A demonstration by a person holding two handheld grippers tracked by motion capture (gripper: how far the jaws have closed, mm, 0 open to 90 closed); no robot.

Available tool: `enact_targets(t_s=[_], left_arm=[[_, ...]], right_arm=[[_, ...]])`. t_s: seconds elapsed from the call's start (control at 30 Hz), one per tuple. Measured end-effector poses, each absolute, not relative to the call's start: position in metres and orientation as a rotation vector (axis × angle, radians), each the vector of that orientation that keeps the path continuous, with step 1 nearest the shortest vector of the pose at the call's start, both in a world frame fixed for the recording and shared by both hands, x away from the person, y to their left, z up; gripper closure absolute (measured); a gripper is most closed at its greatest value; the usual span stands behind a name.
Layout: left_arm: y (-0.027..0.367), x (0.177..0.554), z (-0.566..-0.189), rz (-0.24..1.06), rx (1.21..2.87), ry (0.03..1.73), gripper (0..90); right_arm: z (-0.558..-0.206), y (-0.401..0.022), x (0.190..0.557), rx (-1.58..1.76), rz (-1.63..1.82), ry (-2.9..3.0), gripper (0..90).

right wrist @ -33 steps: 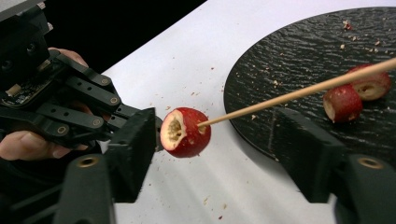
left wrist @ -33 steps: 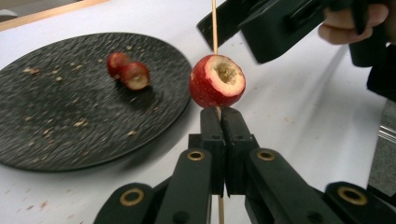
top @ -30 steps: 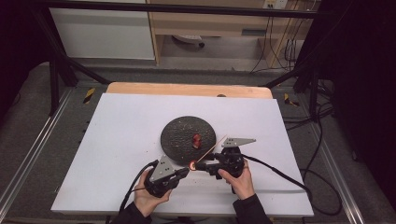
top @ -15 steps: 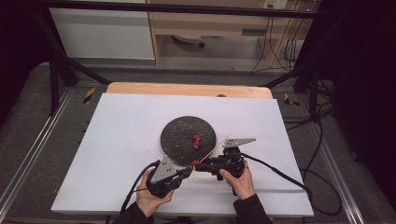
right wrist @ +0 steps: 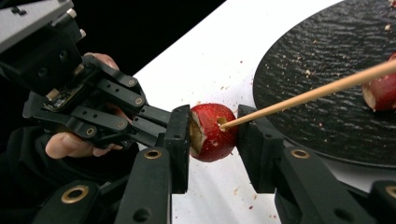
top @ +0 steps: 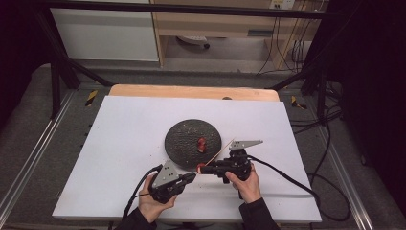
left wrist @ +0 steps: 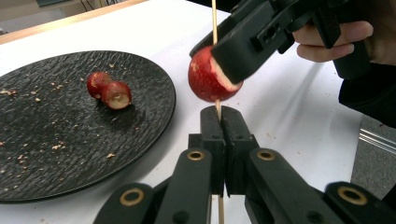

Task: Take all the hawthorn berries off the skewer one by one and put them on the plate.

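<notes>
Between the jaws of our right gripper (right wrist: 214, 135) we are clamping a red fruit piece (right wrist: 212, 131), the jaws having just been closing on it. Through that piece we are running a wooden skewer (right wrist: 308, 95), which our left gripper (left wrist: 219, 122) is pinching with fully closed jaws. Beyond both, two more fruit pieces (left wrist: 109, 90) are lying on the black plate (left wrist: 56, 154) on the white table (top: 119, 134).

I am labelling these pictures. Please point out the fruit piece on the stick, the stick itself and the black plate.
Fruit piece (right wrist: 212, 131): right gripper view, on its red skin.
Stick (right wrist: 317, 93): right gripper view, on the middle of its bare wooden shaft.
Black plate (left wrist: 56, 135): left gripper view, on its bare rough surface.
</notes>
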State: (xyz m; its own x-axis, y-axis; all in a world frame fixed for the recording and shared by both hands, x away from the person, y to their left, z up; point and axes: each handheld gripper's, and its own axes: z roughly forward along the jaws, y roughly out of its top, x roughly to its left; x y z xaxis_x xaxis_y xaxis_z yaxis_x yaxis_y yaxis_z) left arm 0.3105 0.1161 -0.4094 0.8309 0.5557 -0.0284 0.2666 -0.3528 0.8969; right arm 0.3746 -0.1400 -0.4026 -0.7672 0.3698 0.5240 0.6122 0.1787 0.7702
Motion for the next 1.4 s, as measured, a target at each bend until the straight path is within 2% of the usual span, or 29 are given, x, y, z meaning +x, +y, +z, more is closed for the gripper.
enact_targets(t_s=[1.4], left_arm=[[0.164,0.302,-0.416,0.379,1.963,0.609,88.8]], right_arm=[[-0.391,-0.145,0.403,-0.992,-1.676,-2.14,69.6]])
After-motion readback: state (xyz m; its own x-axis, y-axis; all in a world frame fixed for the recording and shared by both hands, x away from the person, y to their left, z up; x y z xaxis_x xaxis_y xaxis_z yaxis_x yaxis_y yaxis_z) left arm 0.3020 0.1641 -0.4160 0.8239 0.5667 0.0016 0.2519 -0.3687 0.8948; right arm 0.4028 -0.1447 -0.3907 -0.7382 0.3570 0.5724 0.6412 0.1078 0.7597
